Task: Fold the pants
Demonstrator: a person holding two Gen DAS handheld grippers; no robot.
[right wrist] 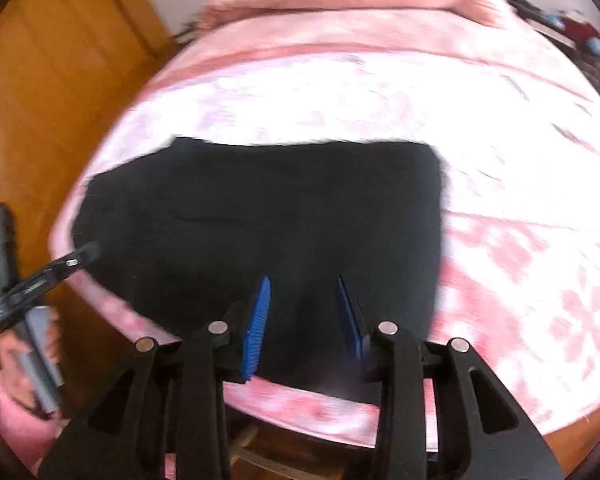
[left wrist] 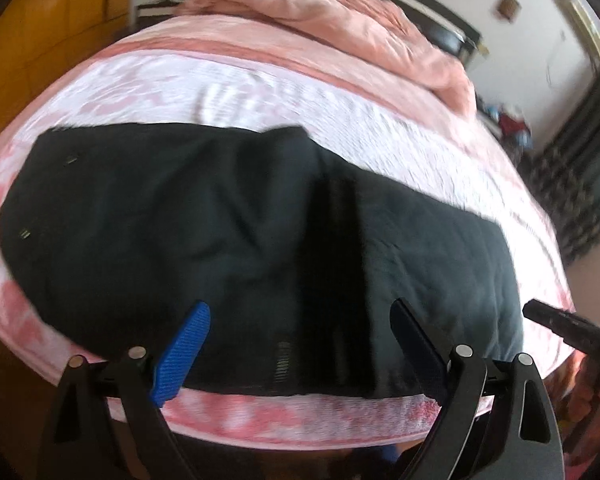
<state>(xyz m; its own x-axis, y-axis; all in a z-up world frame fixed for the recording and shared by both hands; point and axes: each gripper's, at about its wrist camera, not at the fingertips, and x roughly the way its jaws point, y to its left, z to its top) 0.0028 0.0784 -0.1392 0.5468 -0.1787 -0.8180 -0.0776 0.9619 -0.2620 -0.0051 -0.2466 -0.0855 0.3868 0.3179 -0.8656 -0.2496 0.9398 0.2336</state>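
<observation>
- Two grippers hang above the near edge of a bed, both tilted down toward the same dark pants (left wrist: 228, 232).
- Farthest left, at about nine o'clock from the bed, runs an orange-brown wooden wall (right wrist: 40, 92).
- Next comes the left gripper (left wrist: 300, 344): its blue-padded fingers (left wrist: 184, 356) stand wide apart over the cloth, with nothing between them and no fabric pinched.
- Black pants lie folded into a broad band across the pink-and-white patterned blanket (left wrist: 340, 120), along the bed's six o'clock edge; small metal studs show near the band's left end.
- Toward twelve o'clock a heap of plain pink bedding (left wrist: 340, 12) is piled at the far end of the bed.
- Then the right gripper (right wrist: 304, 320): its jaws are parted only a little, over the pants' near hem, with no cloth caught between the blue pads.
- At three o'clock in the left wrist view, a blurred black finger of that right gripper pokes in just beside the pants' right end; whether it touches I cannot tell.
</observation>
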